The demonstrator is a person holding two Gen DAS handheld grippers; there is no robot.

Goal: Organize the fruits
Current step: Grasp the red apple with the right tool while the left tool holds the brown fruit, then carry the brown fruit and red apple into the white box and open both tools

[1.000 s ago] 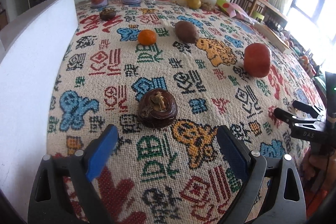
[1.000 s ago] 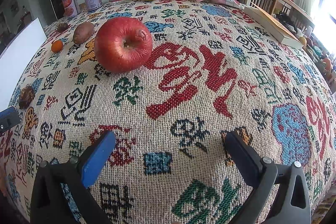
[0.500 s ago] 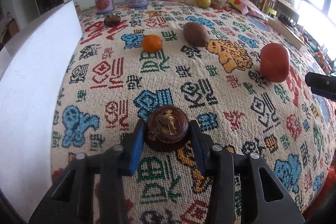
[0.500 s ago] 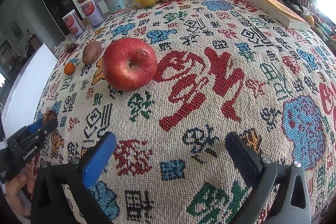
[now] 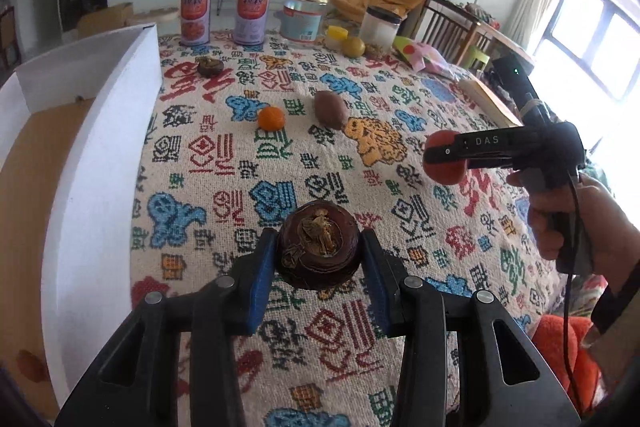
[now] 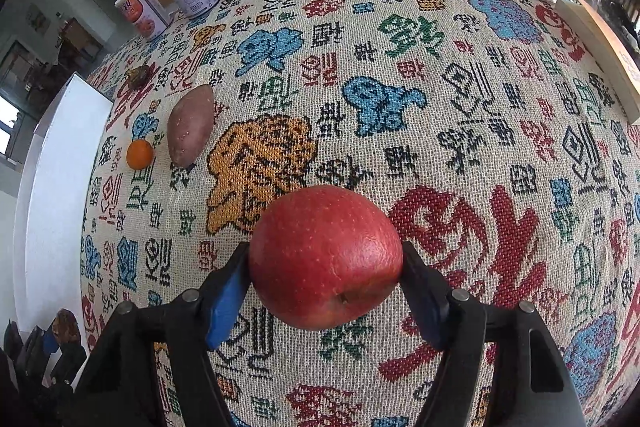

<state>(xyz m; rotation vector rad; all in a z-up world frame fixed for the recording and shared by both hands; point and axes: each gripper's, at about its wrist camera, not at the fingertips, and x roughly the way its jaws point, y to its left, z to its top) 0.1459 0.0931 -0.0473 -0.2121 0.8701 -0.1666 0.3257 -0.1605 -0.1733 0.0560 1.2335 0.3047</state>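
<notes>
Left gripper [image 5: 320, 259] fingers clamp a round, dark-brown, wrinkled mangosteen [image 5: 318, 245]. Right gripper [image 6: 326, 275], jaws just closed, pinches a smooth red apple [image 6: 325, 257], angled down over the coarse woven worktop [image 6: 440, 131].

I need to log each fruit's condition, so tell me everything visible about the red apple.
The red apple is round, with glossy, finely speckled skin that looks unbruised. It lies tilted, its dimpled end facing down toward the camera. The right tongs, which have just been closing, clamp it at both sides with blue pads above the patterned tablecloth; whether it touches the cloth is unclear.
</notes>
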